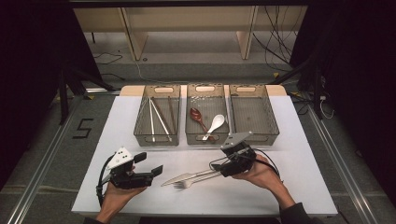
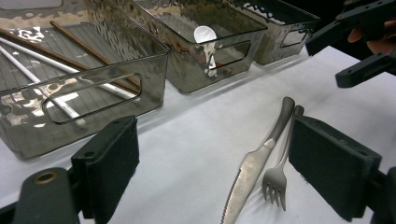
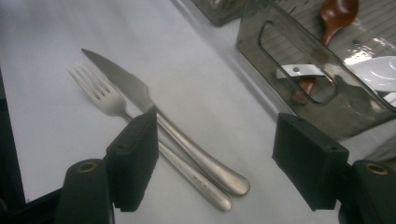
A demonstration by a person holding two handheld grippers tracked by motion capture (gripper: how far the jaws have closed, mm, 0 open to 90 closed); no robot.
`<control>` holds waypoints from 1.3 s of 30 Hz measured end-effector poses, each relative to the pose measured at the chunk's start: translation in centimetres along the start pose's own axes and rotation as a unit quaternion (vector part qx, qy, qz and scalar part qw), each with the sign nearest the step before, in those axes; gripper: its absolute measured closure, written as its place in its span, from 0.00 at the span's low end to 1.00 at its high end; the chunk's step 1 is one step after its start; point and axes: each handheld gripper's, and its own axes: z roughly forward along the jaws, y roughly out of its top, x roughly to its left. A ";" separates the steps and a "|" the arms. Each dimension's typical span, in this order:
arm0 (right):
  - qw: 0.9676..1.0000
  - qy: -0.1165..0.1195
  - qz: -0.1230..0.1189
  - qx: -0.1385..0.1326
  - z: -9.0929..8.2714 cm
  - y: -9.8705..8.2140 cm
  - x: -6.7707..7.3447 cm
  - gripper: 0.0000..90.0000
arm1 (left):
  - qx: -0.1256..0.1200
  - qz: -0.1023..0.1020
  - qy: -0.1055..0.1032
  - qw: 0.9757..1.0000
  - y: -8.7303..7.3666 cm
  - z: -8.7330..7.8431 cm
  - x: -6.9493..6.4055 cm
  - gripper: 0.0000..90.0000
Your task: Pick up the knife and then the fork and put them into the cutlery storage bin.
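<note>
Knife (image 1: 180, 177) and fork (image 1: 187, 183) lie side by side on the white surface (image 1: 289, 186), touching along the handles, tips pointing toward the person's left, just in front of the middle bin (image 1: 206, 135). Right tongs (image 1: 223, 169) sit at the handle ends, released, jaws wide; in the right gripper view one pad (image 3: 133, 158) overlaps the two handles, the other stands well clear, nothing clamped. Left tongs (image 1: 150, 164) also released, held low near the front-left of the surface, aimed at the cutlery, nothing between the jaws. Left bin (image 1: 140, 126) has chopsticks (image 1: 159, 119); middle bin has a brown spoon (image 1: 197, 116) and a white spoon (image 1: 215, 125). Right bin (image 1: 273, 126) beside them.
</note>
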 end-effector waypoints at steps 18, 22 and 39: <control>0.990 0.037 -0.090 0.103 4.6 2.7 0.8 0.42 | -0.006 0.004 -0.002 1.000 -0.1 -0.2 0.0 0.18; 0.986 0.044 -0.107 0.121 5.6 3.0 1.0 0.45 | -0.008 0.005 -0.002 1.000 -0.1 -0.2 0.0 0.18; 0.975 0.065 -0.137 0.163 7.8 3.3 1.2 0.56 | -0.005 0.007 -0.003 1.000 -0.2 -0.1 0.0 0.18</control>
